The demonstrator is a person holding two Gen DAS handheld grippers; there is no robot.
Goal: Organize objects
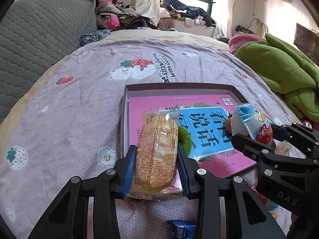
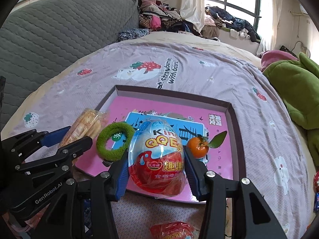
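A shallow box [image 1: 127,107] with a pink book inside lies on the bed; it also shows in the right wrist view [image 2: 229,107]. My left gripper [image 1: 156,163] is shut on a wrapped yellow cake [image 1: 157,149], held over the box's near left corner. My right gripper [image 2: 156,171] is shut on a wrapped QQ egg [image 2: 157,157] above the box's near edge; the egg also shows in the left wrist view [image 1: 251,121]. A green hair ring [image 2: 113,143] and a small orange [image 2: 198,146] with a leaf lie in the box.
A blue snack packet [image 1: 180,229] and a red packet [image 2: 171,230] lie on the bedspread near me. A green blanket [image 1: 279,69] is heaped at the right. A grey padded headboard [image 1: 39,39] stands at the left, piled clothes at the far end.
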